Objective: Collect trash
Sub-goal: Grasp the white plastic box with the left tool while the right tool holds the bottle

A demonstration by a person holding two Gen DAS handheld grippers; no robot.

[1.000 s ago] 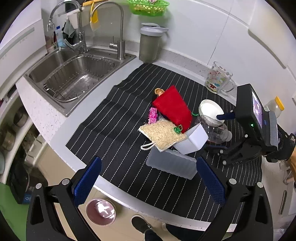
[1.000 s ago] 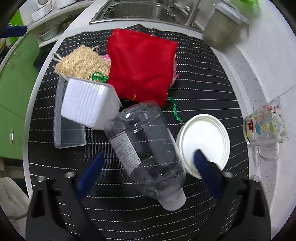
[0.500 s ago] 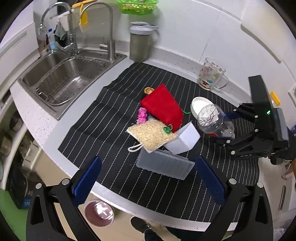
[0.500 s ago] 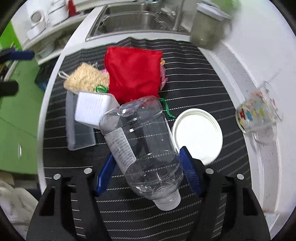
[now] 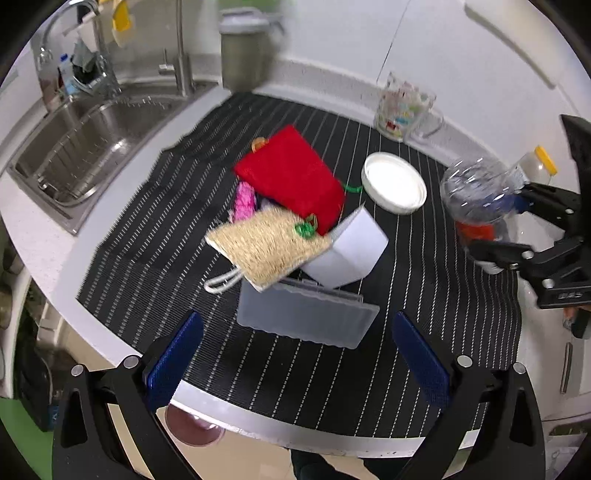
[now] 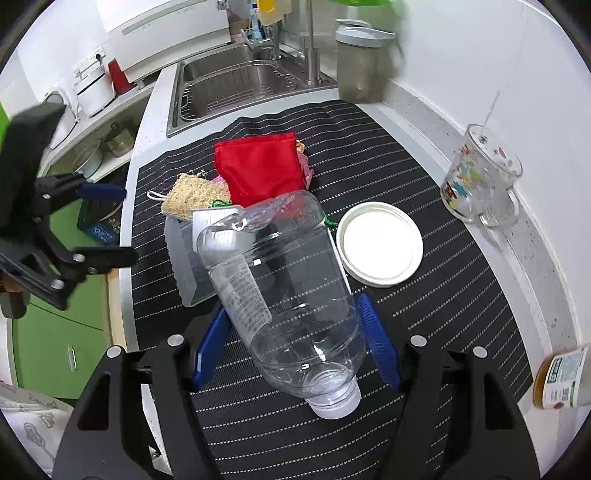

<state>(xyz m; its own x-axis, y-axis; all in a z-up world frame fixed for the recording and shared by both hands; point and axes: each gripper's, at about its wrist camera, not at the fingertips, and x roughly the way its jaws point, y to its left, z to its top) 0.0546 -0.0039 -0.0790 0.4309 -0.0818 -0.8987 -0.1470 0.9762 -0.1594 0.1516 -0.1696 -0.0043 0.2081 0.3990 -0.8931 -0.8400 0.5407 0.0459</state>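
We see the clear plastic bottle point(image 6: 284, 291), empty and dented, clamped between the blue pads of the right gripper point(image 6: 295, 343), lifted above the striped mat point(image 6: 443, 332). The left gripper point(image 5: 295, 354) hangs open over a translucent box point(image 5: 306, 317). The bottle's label is too blurred to read.

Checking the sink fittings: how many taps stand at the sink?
2: a tall tap at the sink's back corner, and another further left behind the basin.

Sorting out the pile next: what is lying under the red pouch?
Under the red pouch a pink item pokes out, and an orange ring shows at its far corner. Whatever else lies beneath is covered.
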